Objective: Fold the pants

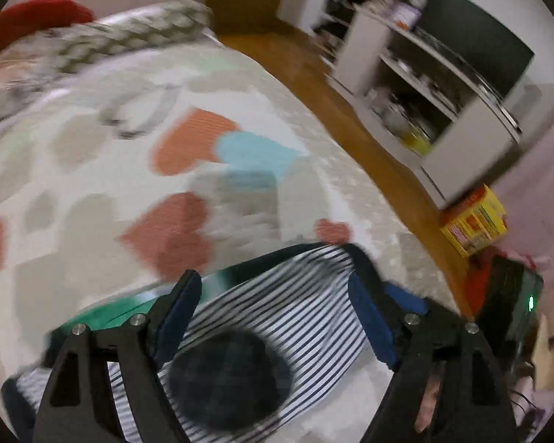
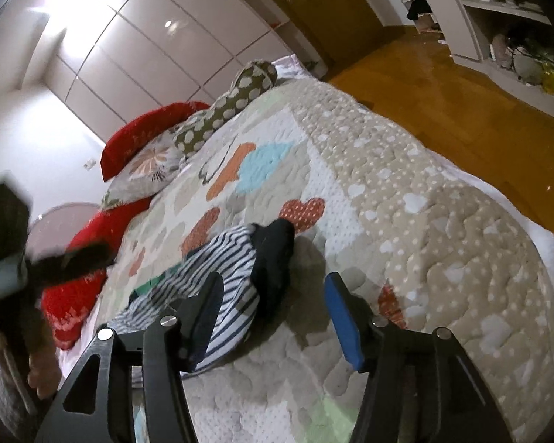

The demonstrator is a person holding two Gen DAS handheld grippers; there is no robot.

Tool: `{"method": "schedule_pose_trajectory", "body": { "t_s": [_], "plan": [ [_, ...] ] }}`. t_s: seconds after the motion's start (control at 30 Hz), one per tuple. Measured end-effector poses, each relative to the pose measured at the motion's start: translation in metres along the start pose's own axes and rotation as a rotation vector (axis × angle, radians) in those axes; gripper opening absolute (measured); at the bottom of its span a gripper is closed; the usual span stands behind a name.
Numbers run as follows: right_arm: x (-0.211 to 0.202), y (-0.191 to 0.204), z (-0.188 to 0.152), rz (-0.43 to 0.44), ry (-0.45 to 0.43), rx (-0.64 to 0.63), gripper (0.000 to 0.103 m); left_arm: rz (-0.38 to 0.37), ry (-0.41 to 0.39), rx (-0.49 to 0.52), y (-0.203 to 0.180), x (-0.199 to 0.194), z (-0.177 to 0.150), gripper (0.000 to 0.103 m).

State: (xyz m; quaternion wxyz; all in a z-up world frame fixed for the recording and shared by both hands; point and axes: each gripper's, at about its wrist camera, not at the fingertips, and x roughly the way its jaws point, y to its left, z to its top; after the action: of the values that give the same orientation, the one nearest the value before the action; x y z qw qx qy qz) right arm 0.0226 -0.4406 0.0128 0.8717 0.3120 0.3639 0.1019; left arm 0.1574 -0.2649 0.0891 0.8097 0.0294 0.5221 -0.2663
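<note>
The pants point(image 1: 277, 313) are white with dark stripes, dark hems and a round dark patch. They lie bunched on the quilted bed point(image 1: 92, 170). My left gripper point(image 1: 273, 280) hovers over them with its jaws wide apart; the striped cloth shows between and below the blue pads, with no pad pressing on it. In the right wrist view the pants point(image 2: 221, 258) lie in a heap with a dark end point(image 2: 273, 258) toward the middle of the bed. My right gripper point(image 2: 273, 280) is open just short of that end, its left finger overlapping the stripes.
Red pillows point(image 2: 147, 133) and a dotted cushion point(image 2: 236, 99) lie at the head of the bed. Wooden floor point(image 2: 443, 85) and a white shelf unit point(image 1: 443, 103) are beyond the bed's edge. A yellow box point(image 1: 476, 225) is on the floor. A person's hand point(image 2: 44, 369) holds a blurred black device at the left.
</note>
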Motion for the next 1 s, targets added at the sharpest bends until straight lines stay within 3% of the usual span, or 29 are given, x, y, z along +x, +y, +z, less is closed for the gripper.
{"method": "schedule_pose_trajectory", "body": {
  "t_s": [0.17, 0.3, 0.4, 0.43, 0.47, 0.5, 0.53, 0.57, 0.63, 0.8, 1.0],
  "plan": [
    [0.009, 0.004, 0.0, 0.011, 0.037, -0.029, 0.062, 0.003, 0.118, 0.107, -0.034, 0.061, 0.025, 0.081],
    [0.02, 0.008, 0.002, 0.005, 0.064, -0.072, 0.062, -0.021, 0.223, 0.13, -0.041, 0.096, 0.03, 0.081],
    [0.031, 0.011, 0.005, 0.008, 0.079, -0.094, 0.062, 0.001, 0.265, 0.146, -0.045, 0.11, 0.025, 0.077],
    [0.035, 0.012, 0.006, 0.004, 0.08, -0.097, 0.062, 0.014, 0.256, 0.164, -0.049, 0.109, 0.024, 0.069],
    [0.039, 0.013, 0.007, 0.0, 0.082, -0.094, 0.062, 0.025, 0.242, 0.182, -0.052, 0.106, 0.023, 0.037],
    [0.042, 0.013, 0.008, -0.002, 0.083, -0.087, 0.055, 0.02, 0.234, 0.188, -0.054, 0.102, 0.022, 0.021],
    [0.045, 0.013, 0.009, 0.003, 0.083, -0.078, 0.037, 0.015, 0.218, 0.184, -0.053, 0.096, 0.022, 0.021],
    [0.047, 0.012, 0.011, 0.021, 0.091, -0.064, 0.029, 0.001, 0.184, 0.179, -0.052, 0.087, 0.022, 0.02],
    [0.045, 0.01, 0.014, 0.062, 0.085, -0.018, 0.024, -0.029, 0.148, 0.15, -0.045, 0.072, 0.021, 0.02],
    [0.03, 0.039, 0.017, 0.104, 0.057, -0.07, 0.022, -0.085, 0.025, 0.064, -0.014, 0.02, 0.008, 0.02],
    [0.038, 0.107, 0.006, 0.161, 0.109, -0.211, 0.023, -0.093, -0.119, -0.103, 0.046, -0.031, -0.032, 0.023]
  ]
}}
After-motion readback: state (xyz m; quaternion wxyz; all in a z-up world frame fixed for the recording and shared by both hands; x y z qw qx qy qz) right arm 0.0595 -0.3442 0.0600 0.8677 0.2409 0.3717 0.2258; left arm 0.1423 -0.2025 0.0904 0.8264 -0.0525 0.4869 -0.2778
